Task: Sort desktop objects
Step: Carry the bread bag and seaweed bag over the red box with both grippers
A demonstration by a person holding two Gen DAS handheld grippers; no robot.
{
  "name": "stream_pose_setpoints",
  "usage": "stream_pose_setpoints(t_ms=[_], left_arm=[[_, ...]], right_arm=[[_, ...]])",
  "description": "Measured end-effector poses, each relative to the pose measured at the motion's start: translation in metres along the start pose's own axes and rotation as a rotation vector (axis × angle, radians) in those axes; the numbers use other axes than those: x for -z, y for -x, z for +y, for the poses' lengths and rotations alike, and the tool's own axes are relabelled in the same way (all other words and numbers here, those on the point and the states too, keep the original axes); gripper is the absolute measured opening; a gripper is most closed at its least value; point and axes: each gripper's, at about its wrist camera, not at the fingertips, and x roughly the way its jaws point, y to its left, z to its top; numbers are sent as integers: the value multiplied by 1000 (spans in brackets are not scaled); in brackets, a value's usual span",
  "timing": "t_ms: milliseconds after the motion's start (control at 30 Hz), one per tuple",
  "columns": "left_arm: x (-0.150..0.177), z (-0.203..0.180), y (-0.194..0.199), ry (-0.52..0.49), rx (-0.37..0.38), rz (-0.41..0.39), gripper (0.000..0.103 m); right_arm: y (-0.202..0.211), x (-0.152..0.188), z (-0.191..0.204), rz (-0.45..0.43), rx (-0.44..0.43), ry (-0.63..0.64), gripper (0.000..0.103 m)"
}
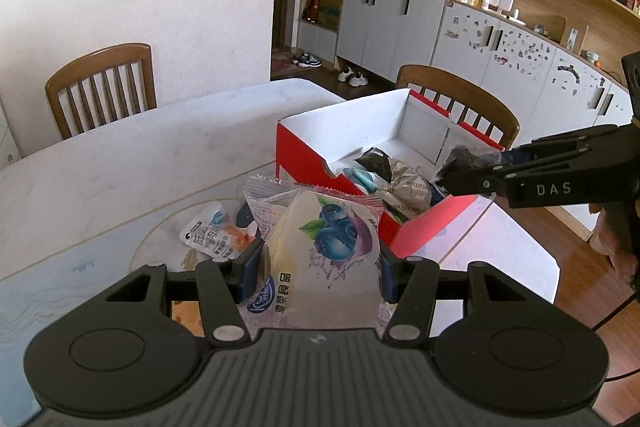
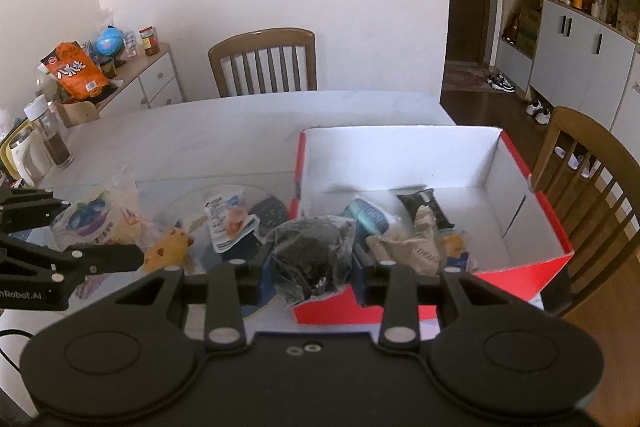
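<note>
Both tools clamped: left tool (image 1: 316, 267) on blueberry pkt (image 1: 320, 251), right tool (image 2: 308, 273) on dark pkt (image 2: 312, 251) over box rim (image 2: 400, 303).

2 grippers (image 1: 316, 267) (image 2: 308, 267), 2 wooden chairs (image 2: 264, 61) (image 2: 592, 187), 1 red box (image 2: 532, 219), 1 table (image 2: 200, 131).

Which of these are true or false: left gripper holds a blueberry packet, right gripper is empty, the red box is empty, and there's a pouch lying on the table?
1. The left gripper holds a blueberry packet. True.
2. The right gripper is empty. False: it is shut on a dark wrapped snack.
3. The red box is empty. False: several packets lie inside.
4. A pouch lies on the table. True.
</note>
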Motion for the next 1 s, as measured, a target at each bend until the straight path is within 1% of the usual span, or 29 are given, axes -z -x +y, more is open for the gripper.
stream_pose_setpoints(t_ms=[533, 767, 1000], left_arm=[[-26, -35, -35, 20, -33, -3, 55], [-36, -52, -54, 23, -33, 9, 55], [-49, -71, -79, 4, -26, 26, 55]], right_arm=[[-7, -13, -54, 0, -34, 22, 36], [-13, -17, -81, 12, -43, 25, 36], [-21, -21, -108, 24, -40, 37, 36]])
